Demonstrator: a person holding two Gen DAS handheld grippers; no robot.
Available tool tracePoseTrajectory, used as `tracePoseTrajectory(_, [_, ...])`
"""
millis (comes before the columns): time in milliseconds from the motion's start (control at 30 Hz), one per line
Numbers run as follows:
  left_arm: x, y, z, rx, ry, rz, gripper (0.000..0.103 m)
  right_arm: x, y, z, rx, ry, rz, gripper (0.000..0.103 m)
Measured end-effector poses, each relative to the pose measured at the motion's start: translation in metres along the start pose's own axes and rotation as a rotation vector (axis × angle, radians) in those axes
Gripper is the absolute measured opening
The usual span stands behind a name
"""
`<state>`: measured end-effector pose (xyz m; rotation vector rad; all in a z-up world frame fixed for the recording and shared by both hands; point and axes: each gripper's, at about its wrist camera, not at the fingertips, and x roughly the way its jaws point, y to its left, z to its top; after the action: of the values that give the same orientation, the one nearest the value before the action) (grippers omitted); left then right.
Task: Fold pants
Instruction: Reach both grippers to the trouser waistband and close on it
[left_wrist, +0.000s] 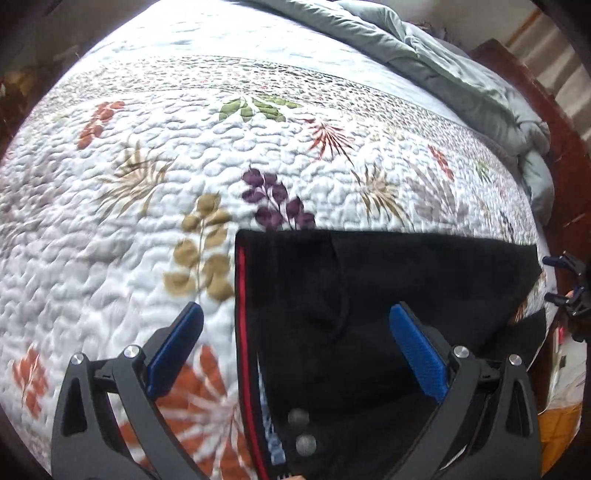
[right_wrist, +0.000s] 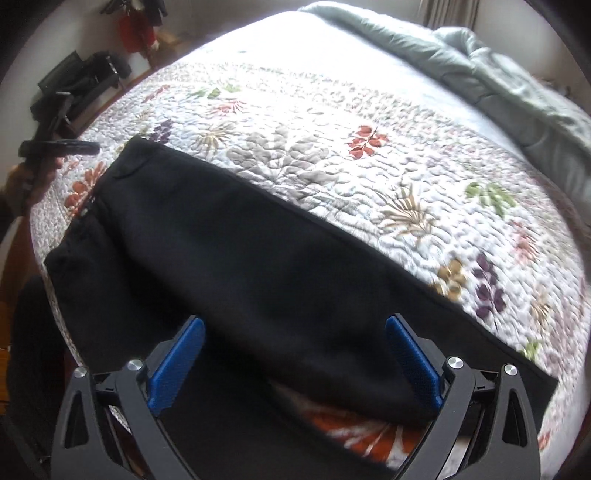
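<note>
Black pants (left_wrist: 351, 295) lie flat on the floral quilt, their waistband with a red stripe (left_wrist: 241, 314) and two metal snaps (left_wrist: 298, 417) toward me. My left gripper (left_wrist: 295, 339) hangs open just above the waist end, one blue pad over the quilt, the other over the black cloth. In the right wrist view the pants (right_wrist: 240, 251) stretch from upper left to lower right, one leg folded over the other. My right gripper (right_wrist: 295, 350) hovers open above the leg, holding nothing. The other gripper (right_wrist: 59, 147) shows at the far left, held by a hand.
The quilted bedspread (left_wrist: 184, 155) covers a wide bed. A rumpled grey-green comforter (left_wrist: 461, 74) is heaped along the far side. A wooden bed frame (left_wrist: 535, 110) edges the right. Dark furniture and objects (right_wrist: 85, 81) stand beyond the bed's left edge.
</note>
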<state>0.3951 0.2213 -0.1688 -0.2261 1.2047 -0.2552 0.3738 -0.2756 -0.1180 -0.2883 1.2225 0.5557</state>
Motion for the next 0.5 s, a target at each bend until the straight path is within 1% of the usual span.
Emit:
tracePoseTrajectory(67, [0.017,0.008,0.013,-0.018,0.018,-0.022,0.100,0.012,-0.014,0.014,-0.004,0.029,0.018,0.098])
tracePoseTrajectory(167, [0.048,0.015,0.025,-0.031,0.100,-0.026,0.100,0.029,-0.036,0.034,-0.006,0.081,0.057,0.097])
tracePoseTrajectory(200, [0.058,0.015,0.026,-0.024,0.129,-0.022,0.099,0.033,-0.042,0.038,-0.005,0.095,0.064,0.093])
tracePoseTrajectory(267, [0.067,0.012,0.026,0.012,0.147,-0.012,0.099,0.044,-0.055,0.045,-0.013,0.137,0.087,0.085])
tracePoseTrajectory(300, [0.070,0.010,0.026,0.038,0.152,-0.009,0.099,0.051,-0.060,0.049,-0.026,0.159,0.093,0.075])
tracePoseTrajectory(333, [0.071,0.007,0.026,0.057,0.152,-0.013,0.099,0.057,-0.064,0.052,-0.036,0.183,0.110,0.071])
tracePoseTrajectory(433, [0.069,0.002,0.023,0.105,0.156,-0.043,0.099,0.075,-0.070,0.059,-0.072,0.236,0.119,0.072])
tracePoseTrajectory(467, [0.069,-0.001,0.023,0.119,0.158,-0.051,0.095,0.082,-0.072,0.062,-0.084,0.255,0.122,0.072])
tracePoseTrajectory(500, [0.070,-0.004,0.023,0.135,0.170,-0.062,0.088,0.087,-0.073,0.064,-0.091,0.271,0.132,0.072])
